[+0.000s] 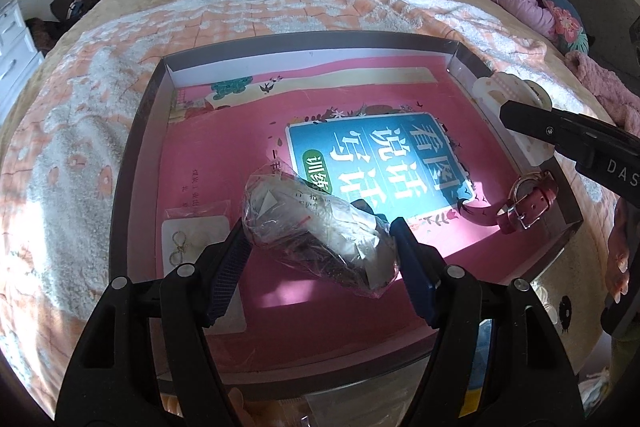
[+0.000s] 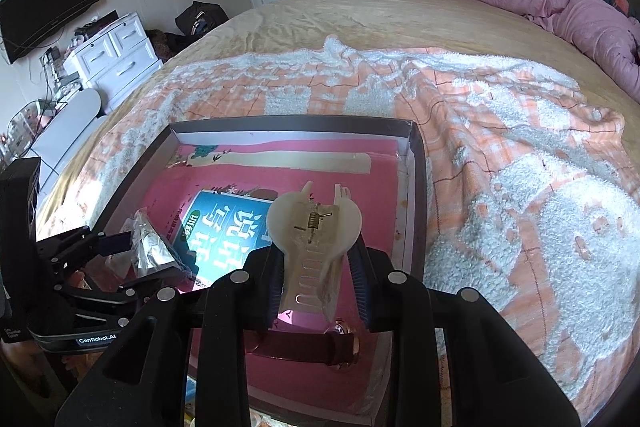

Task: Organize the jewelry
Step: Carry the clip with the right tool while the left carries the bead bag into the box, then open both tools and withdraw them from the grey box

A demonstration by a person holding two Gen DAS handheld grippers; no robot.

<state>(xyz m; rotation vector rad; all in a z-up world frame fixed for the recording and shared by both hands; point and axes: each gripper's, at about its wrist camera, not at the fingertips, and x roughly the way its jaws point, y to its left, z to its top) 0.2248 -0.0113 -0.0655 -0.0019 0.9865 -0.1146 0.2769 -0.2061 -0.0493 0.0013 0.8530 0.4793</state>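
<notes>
step: mid-placement. Both grippers are loaded over the box; my read is each item is about to be set down inside it.
left gripper: clamped on a plastic bag, blue ribbed pads pressing its two sides. Bag hangs just above the box floor, straight ahead of the fingers.
right gripper: clamped on a hair claw clip, held by its toothed lower half, handle end pointing forward over the box's right half.
bag: thin clear crinkly film, red seal line, silvery folded paper and something dark and tangled inside; contents too bunched to name. Soft, will deform and may slide between the pads.
clip: cream translucent hard plastic, exposed metal coil spring at the hinge, slotted jaw. Rigid, smooth.
box: shallow grey-walled cardboard tray on the bed, floor lined with a glossy pink book cover.
already in box: red leather watch with metal buckle, near right corner, below the right gripper; keyring card in a clear sleeve, left of the left gripper.
next: lower each to a free patch, clear of watch and card, then release. Bag needs low drop; film may cling to a pad.
</notes>
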